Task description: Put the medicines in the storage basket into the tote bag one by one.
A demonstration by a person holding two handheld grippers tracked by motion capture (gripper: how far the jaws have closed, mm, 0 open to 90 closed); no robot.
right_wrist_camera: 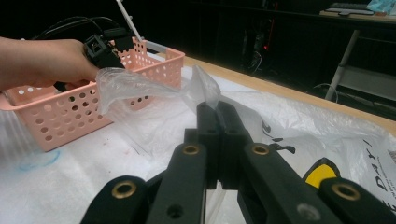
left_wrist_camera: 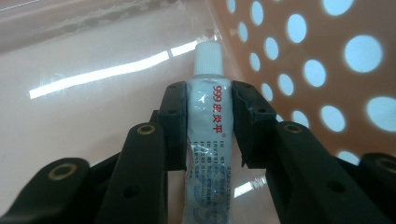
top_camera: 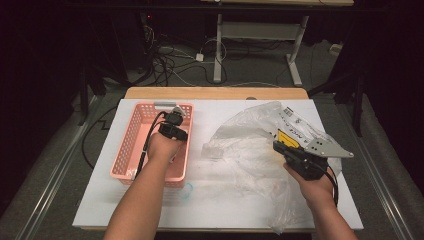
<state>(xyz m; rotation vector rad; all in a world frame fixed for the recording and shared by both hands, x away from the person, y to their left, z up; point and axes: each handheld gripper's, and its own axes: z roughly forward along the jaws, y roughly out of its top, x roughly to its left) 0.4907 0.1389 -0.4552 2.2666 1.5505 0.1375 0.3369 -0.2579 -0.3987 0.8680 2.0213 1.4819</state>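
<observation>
**Left clamps tube in basket, right pinches bag edge**

High view: left hand-held gripper (top_camera: 174, 121) sits inside the pink basket (top_camera: 131, 150) at the left of the white surface (top_camera: 210, 200), pointing down toward the far end. Right hand-held gripper (top_camera: 292, 150) rests over the crumpled clear plastic bag (top_camera: 240, 150), which is spread across the middle and right of the surface. Its grey plate faces up.

Left gripper view: pads sit against both sides of a white ointment tube (left_wrist_camera: 208, 121), red print along its body, ribbed cap pointing away from the camera. The tube lies on the basket floor, just beside the perforated wall (left_wrist_camera: 327, 70). Jaws are narrowed onto the tube, not fully together.

Right gripper view: jaws are pressed together, pinching a raised flap of the plastic bag (right_wrist_camera: 154, 88). The film lifts up off the surface from the fingertips. The basket (right_wrist_camera: 70, 112) is at the left, with the person's other hand (right_wrist_camera: 42, 60) reaching into it.
</observation>
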